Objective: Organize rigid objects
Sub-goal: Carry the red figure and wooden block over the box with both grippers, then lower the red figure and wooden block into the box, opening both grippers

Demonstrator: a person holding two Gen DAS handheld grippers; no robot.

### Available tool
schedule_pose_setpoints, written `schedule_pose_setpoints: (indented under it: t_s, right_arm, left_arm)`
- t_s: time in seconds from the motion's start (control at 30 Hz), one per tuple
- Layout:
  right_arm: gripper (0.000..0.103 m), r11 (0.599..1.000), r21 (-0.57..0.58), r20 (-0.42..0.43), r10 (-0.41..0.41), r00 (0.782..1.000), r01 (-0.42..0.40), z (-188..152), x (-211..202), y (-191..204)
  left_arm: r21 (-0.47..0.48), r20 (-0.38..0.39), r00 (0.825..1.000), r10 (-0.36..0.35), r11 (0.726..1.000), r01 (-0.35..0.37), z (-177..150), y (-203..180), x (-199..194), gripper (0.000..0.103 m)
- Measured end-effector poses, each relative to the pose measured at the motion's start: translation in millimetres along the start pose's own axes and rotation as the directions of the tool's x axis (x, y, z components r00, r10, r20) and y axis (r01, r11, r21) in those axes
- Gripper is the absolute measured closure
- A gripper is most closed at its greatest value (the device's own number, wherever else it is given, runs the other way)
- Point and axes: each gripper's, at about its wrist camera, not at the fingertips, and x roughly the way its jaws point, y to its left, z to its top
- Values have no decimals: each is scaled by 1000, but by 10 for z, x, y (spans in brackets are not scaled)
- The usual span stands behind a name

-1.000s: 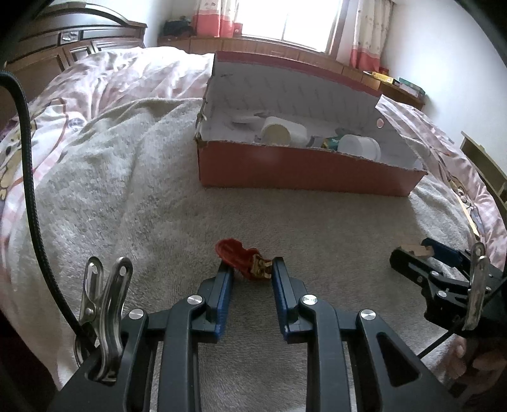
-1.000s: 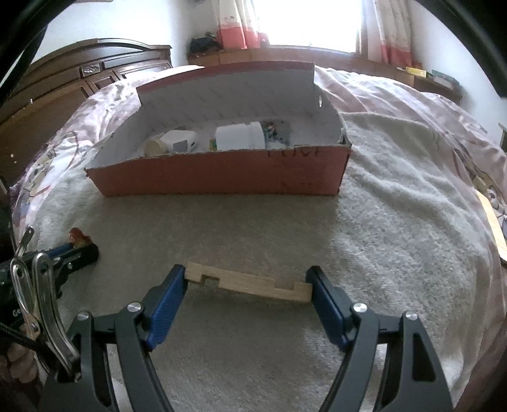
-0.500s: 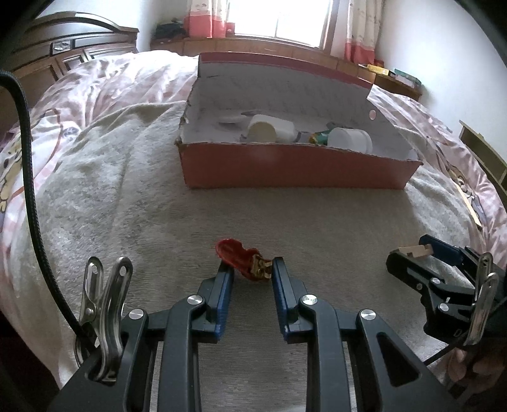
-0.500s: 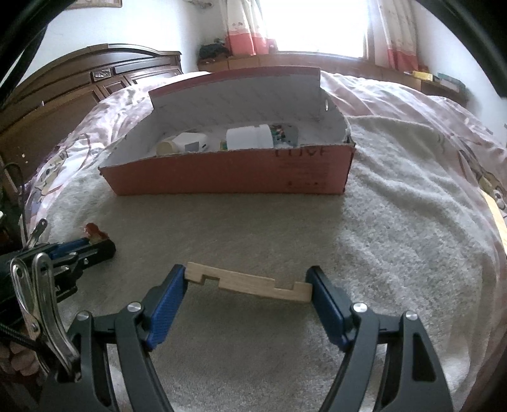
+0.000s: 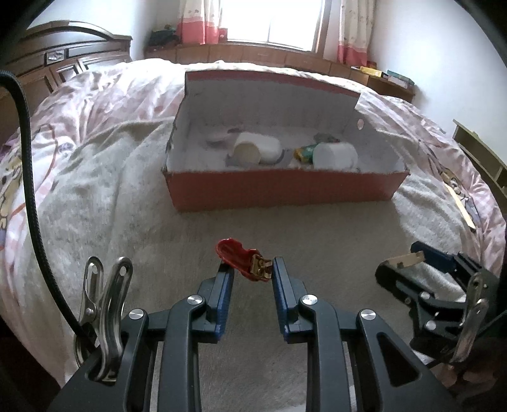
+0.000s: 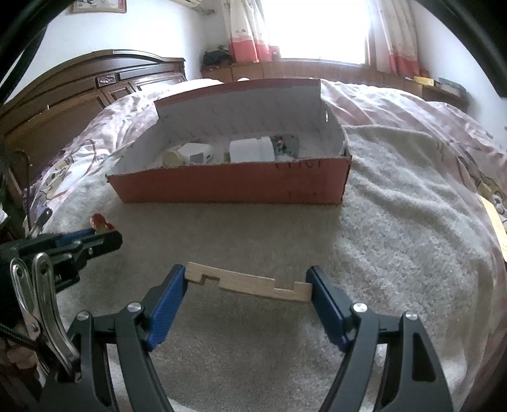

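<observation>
Notched wooden strip (image 6: 248, 283) clamped; glossy red toy (image 5: 242, 263) gripped.

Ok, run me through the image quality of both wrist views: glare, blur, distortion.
Left wrist view: window blown out white, fisheye bends the bed edges, red box slightly soft. Right wrist view: same window glare washes the wall below it, dark vignette in the corners, wooden piece sharp, writing on the box front blurred.

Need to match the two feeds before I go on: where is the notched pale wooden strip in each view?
Left wrist view: far right, lower half; only an end of the notched pale wooden strip shows, in the right gripper.
Right wrist view: bottom centre, the strip spans the blue pads, clamped end to end.
Shared landmark: the red cardboard box, beyond it.
</observation>
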Motion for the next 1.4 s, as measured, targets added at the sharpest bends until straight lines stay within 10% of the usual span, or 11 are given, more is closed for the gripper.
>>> schedule_pose_setpoints:
  t_s: [0.63, 1.4]
  right_arm:
    - [23, 999, -39, 151, 31, 988, -26, 725, -163, -73]
    - [23, 999, 4, 110, -37, 993, 37, 1377, 611, -337]
  left_arm:
    - [43, 88, 996, -13, 999, 9, 724, -123, -22, 77]
    - [13, 50, 999, 3, 1000, -4, 1362, -107, 775, 77]
